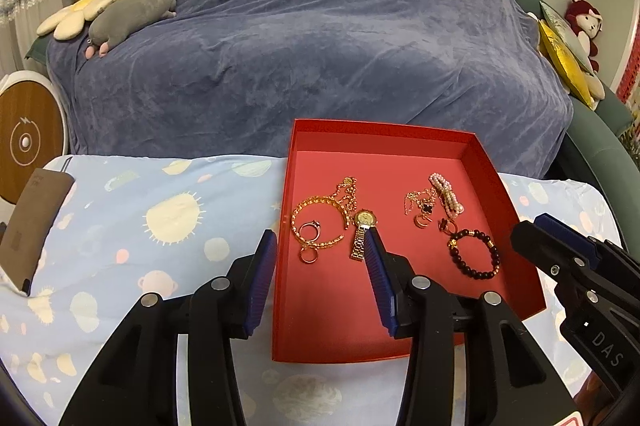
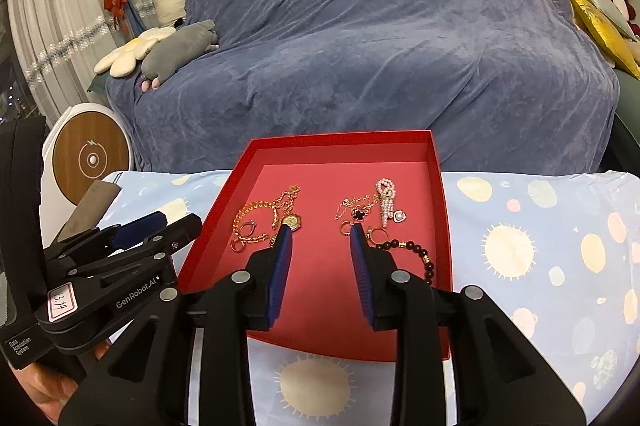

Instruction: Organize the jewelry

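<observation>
Jewelry lies loose in the red tray (image 1: 484, 154), both tongs apart and empty
Left wrist: left gripper (image 1: 322, 240) gapes near the gold watch (image 1: 363, 230), slippery, best pinched at its strap. Right wrist: right gripper (image 2: 320, 236) hovers parted beside the light, snaggy chain necklace (image 2: 352, 212)

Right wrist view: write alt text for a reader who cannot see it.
The right gripper, jaws open and empty, hovers over a red tray holding jewelry: a gold watch, a gold chain bracelet, a pearl strand and a dark bead bracelet. The left gripper sits beside the tray on a planet-print cloth.
</observation>
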Demonstrator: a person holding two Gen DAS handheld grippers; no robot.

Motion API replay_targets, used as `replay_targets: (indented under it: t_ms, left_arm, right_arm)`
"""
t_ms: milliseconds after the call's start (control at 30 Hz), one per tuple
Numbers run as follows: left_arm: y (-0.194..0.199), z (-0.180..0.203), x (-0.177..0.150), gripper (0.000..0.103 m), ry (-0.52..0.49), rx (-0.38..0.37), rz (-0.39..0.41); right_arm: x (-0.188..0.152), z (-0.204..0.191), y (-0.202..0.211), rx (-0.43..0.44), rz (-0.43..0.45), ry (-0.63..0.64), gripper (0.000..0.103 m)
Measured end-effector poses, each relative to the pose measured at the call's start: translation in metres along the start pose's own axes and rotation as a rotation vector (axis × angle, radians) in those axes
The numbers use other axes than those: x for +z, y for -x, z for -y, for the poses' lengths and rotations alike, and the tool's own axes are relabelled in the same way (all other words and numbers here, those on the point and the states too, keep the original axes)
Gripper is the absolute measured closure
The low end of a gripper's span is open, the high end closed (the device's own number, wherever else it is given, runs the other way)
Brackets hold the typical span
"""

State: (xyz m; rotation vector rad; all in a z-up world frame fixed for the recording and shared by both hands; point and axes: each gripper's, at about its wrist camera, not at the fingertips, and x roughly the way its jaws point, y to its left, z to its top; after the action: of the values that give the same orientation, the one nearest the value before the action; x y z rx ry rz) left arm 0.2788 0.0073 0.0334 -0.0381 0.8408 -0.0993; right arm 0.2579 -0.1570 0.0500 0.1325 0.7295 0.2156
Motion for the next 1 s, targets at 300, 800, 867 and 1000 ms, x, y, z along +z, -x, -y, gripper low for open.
replay_targets:
  t_ms: [300,800,867,1000]
  left_arm:
    - [0.044,0.003,-0.02,0.049,-0.023,-0.001,0.016]
    - [0.116,0.0,-0.096,0.048,-0.021,0.044,0.02]
    - [0.121,0.0,-0.104,0.047,-0.014,0.047,0.02]
    - [0.124,-0.003,-0.117,0.045,-0.007,0.073,0.021]
  right_arm:
    - [-0.027,0.0,0.046,0.014,0.022,-0.032,0.055]
    - [-0.097,-0.014,0.116,-0.001,0.016,-0.057,0.044]
    - [-0.103,-0.018,0.122,-0.012,0.019,-0.046,0.044]
    - [-0.112,-0.024,0.132,-0.029,0.035,-0.021,0.04]
